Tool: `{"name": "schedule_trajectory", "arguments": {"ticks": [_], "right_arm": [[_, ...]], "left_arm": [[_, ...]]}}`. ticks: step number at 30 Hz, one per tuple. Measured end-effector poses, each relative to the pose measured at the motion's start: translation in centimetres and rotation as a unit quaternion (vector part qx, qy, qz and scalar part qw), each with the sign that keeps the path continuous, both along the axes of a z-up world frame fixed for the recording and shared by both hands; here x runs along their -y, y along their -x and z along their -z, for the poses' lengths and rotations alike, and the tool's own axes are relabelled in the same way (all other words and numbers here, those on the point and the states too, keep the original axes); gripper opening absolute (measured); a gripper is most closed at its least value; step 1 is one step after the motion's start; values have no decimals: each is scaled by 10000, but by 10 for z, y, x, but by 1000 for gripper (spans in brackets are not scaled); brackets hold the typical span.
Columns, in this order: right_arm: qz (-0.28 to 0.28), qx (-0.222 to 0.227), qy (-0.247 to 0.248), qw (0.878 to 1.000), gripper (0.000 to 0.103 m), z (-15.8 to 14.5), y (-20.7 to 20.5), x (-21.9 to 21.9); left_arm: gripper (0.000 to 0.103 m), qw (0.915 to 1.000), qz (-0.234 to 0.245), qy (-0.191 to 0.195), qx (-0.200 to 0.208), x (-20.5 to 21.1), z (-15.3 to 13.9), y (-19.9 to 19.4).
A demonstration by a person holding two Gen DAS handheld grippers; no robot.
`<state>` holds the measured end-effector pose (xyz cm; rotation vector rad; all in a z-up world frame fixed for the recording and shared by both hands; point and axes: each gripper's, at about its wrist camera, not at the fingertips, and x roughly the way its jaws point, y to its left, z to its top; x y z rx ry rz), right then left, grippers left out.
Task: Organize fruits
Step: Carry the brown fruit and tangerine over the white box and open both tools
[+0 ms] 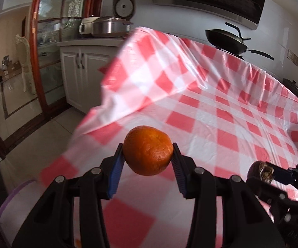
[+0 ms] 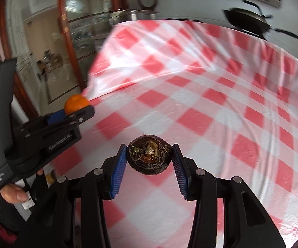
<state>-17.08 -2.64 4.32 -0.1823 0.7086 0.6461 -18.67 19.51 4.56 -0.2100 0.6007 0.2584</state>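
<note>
Left wrist view: two fruits held aloft, no destination in sight

Left wrist view shows the left gripper (image 1: 148,155) with its jaws clamped on an orange (image 1: 148,153). The blue pads (image 1: 116,172) press on the widest part of the fruit from both sides, and it hangs clear above the red-and-white checked cloth (image 1: 221,111) that covers the table. At the lower right of this view the right gripper (image 1: 262,170) is partly in frame, carrying a dark round fruit (image 1: 259,170).

Right wrist view confirms the second grip: the jaws are closed on that dark, rough-skinned fruit (image 2: 150,157), its dried stem end facing the camera. What kind of fruit it is cannot be told. A thumb (image 2: 12,194) on the left gripper's handle is visible at the lower left.

Finding: both fruits are in transit. No bowl, basket or tray can be made out in either view, though something pale with a purple rim (image 1: 14,194) sits at the lower left of the left view; its nature is unclear.

Recommendations, as judgement only:
- Keep both grips steady; the orange is round and could roll out if the pads slacken.
- Keep the two grippers apart, since they travel close together.
- Lower each fruit until it rests before opening, so neither rolls on the slick cloth.
- Group like with like once the container is identified.
</note>
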Motion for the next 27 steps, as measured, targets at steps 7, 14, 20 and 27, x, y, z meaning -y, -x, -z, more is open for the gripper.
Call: {"name": "schedule_trajectory", "arguments": {"ticks": [7,14,20,27], "right_arm": [[-895,195,287,9954,44,8,50,-55],[-1967,179,667,9780,44,32,99,-110],[-2724,24,1223,9544,44,69,132,-154],[-3093,-365,2066,9275,44,131,143,-196]], "left_arm": [[45,9989,-457,-60,66,-46,-4,56],[45,9945,-987,-31,-351,-91,27,101],[45,9854,-1404,184,-949,-125,76,134],[45,9689,-1821,630,-1550,-161,124,151]]}}
